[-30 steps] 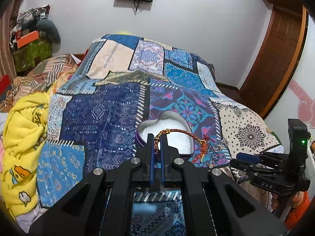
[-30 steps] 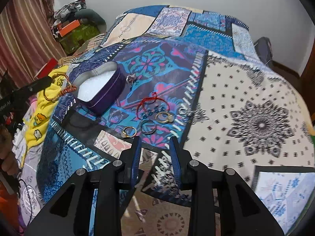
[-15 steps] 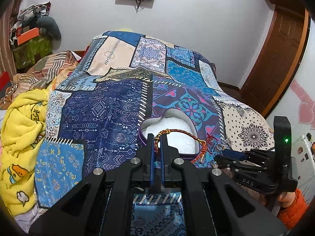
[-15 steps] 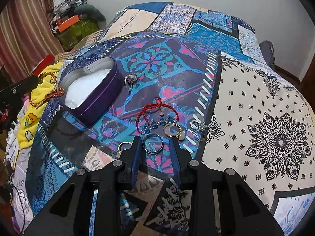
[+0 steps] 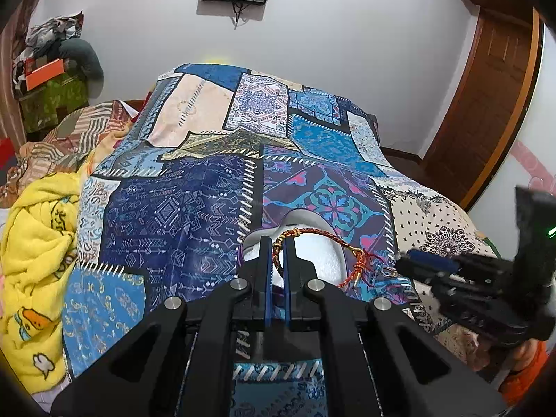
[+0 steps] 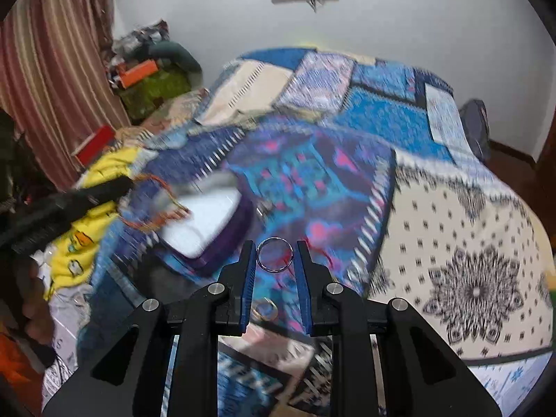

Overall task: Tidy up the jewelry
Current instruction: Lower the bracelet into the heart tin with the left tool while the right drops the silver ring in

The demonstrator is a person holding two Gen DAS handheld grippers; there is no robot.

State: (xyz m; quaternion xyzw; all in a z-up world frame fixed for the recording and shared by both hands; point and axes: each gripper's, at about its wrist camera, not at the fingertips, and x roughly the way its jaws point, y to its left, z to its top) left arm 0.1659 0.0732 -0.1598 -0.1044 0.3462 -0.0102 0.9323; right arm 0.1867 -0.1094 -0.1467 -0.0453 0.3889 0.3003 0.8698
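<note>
Two grippers, both loaded, so we're running the pickups in parallel. Left gripper has its jaws nearly together, pinching the braided bracelet near its gold knot; the rest of the cord loops out ahead and to the right of the tips, with its red tail hanging down over the heart-shaped box. We hold it by one short section so the loop dangles free and can be lowered into the white lining directly ahead of the tips; judging by the overlap it's above the opening, not in it yet. Right gripper is part open, jaws spread just enough to bracket the silver ring, which sits edge to edge between the blue pads. The background there is motion-blurred while the ring is sharp, so we judge it's gripped and travelling with the tool, not lying on the patchwork bedspread. Purple box is ahead-left of the right tips, the drop target for both. One more gold ring lies on the cloth below and behind the right jaws, still to collect. Main risk: bracelet tail snagging the box rim.
</note>
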